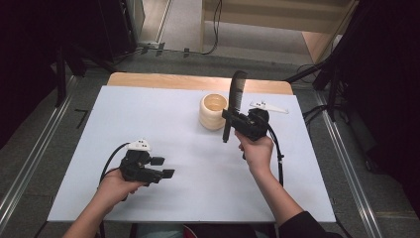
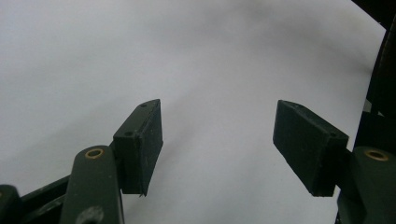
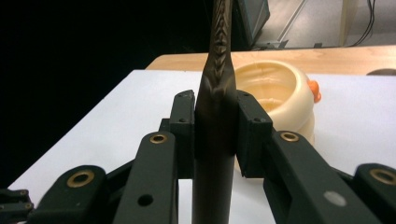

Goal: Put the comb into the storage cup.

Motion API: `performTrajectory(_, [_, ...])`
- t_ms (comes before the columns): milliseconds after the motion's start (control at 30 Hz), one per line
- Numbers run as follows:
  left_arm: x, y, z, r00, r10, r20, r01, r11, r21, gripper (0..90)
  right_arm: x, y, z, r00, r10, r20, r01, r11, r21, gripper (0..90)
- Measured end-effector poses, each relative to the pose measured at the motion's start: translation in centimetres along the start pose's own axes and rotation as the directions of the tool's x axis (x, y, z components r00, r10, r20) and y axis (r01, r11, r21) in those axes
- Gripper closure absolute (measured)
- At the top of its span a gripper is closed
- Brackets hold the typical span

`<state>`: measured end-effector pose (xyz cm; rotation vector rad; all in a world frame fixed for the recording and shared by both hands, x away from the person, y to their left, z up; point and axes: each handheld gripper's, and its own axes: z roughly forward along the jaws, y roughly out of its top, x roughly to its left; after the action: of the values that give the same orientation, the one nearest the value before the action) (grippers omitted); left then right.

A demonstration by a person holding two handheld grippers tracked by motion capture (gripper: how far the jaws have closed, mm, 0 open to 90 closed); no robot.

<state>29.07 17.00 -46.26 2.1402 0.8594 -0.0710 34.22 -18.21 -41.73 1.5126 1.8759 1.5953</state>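
now you have the comb (image 1: 236, 99) pinched in the right gripper (image 1: 232, 118), just right of centre in the high view, held up off the white table (image 1: 163, 129) beside the cream ribbed cup (image 1: 213, 112). your jaws are clamped on its handle, low on the comb, as the right gripper view shows with the dark handle (image 3: 215, 135) squeezed between both pads and the cup (image 3: 275, 95) behind it toward the right of the frame.

by the look of it, the comb is light, thin, stiff plastic, and smooth enough to swivel in a two-pad grip, so it may pivot if its free end knocks the cup rim. your hold near the handle's neck seems fair; a grip closer to the toothed part would probably meet the teeth, which may flex and offer poor purchase.

its long axis runs nearly straight up and down in the high view, toothed end toward the top of the frame, handle end sticking out below the jaws toward the table. the teeth seem to face the right side of the frame, though they are small and hard to make out.

your left gripper (image 1: 162, 167) sits at lower left of the high view, jaws spread wide with nothing between them; the left gripper view shows bare table (image 2: 219, 84) between the pads (image 2: 142, 140).
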Motion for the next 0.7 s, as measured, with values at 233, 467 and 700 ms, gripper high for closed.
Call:
performTrajectory(233, [0.4, -0.3, -0.3, 0.9999, -0.005, -0.014, 0.005, 1.0000, 0.004, 34.0, 0.3, 0.6, 0.7, 1.0000, -0.006, 0.004, 0.006, 1.000, -0.006, 70.1])
performTrajectory(467, [0.6, -0.6, -0.5, 0.9997, -0.013, -0.021, 0.013, 0.9999, 0.006, 34.0, 0.3, 1.4, 1.2, 1.0000, -0.003, 0.009, 0.003, 1.000, -0.013, 70.1])
performTrajectory(700, [0.7, -0.7, -0.6, 0.9996, -0.018, -0.024, 0.018, 0.9998, 0.005, 34.1, 0.3, 2.4, 1.7, 0.9998, -0.001, 0.021, 0.002, 1.000, -0.019, 70.0])
